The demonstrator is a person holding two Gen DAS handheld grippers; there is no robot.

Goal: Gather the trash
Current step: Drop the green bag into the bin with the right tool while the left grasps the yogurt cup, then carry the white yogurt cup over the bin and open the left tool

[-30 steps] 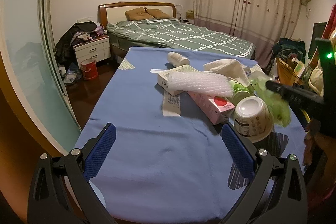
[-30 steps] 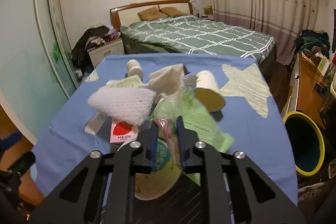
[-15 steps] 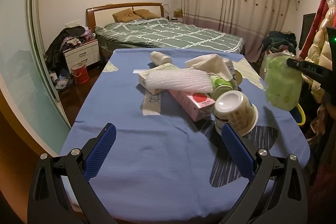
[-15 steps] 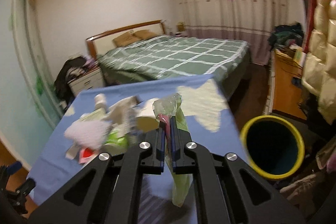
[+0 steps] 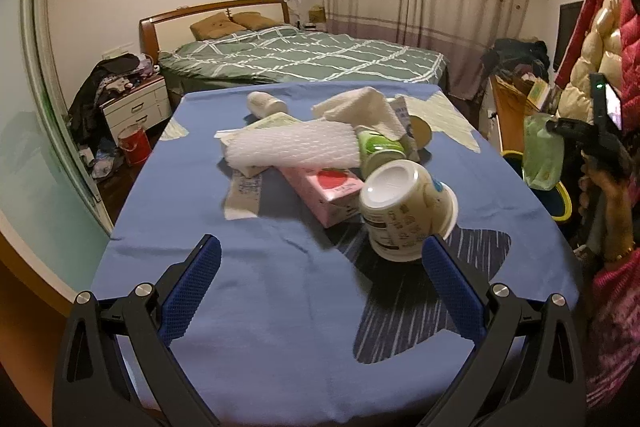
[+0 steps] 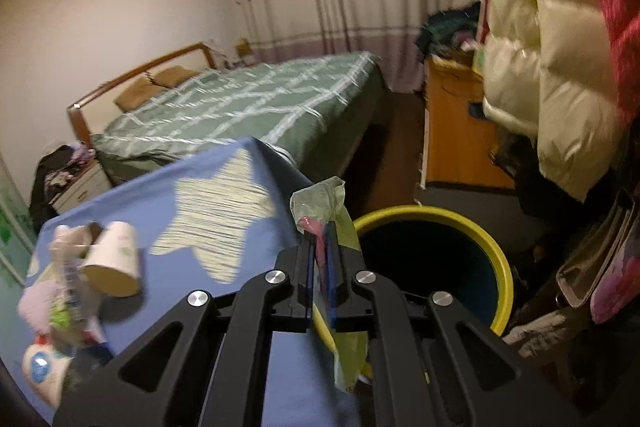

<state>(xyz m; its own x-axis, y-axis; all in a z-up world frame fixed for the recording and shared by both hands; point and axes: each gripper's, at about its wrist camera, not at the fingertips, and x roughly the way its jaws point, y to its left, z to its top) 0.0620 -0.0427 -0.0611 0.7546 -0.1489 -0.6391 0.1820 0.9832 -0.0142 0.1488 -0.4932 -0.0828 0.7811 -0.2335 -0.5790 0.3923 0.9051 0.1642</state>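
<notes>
My right gripper [image 6: 319, 233] is shut on a crumpled green plastic wrapper [image 6: 320, 199], which hangs at the table's right edge beside a yellow-rimmed dark bin [image 6: 436, 255]. In the left wrist view the same wrapper [image 5: 542, 155] dangles past the table edge, above the bin [image 5: 560, 203]. My left gripper [image 5: 316, 263] stands open over the blue tablecloth [image 5: 256, 307], nothing between its fingers. Just ahead of it lies a pile of trash: a tipped paper bowl [image 5: 404, 211], a pink carton [image 5: 328, 191], white foam netting [image 5: 292, 147], a green cup [image 5: 378, 151], a tissue [image 5: 360, 107] and a white bottle [image 5: 264, 103].
A green-quilted bed [image 5: 304, 59] lies beyond the table, a nightstand [image 5: 132, 107] and red bucket [image 5: 134, 145] to its left. Puffy jackets [image 6: 556, 47] hang close on the right above the bin. A wooden desk [image 6: 452, 131] stands behind the bin. A glass sliding door [image 5: 36, 131] borders the left.
My right gripper has swung right with the green wrapper, from over the trash pile to beside the bin, rolling as it went. The left gripper shifted sideways slightly, still open.
</notes>
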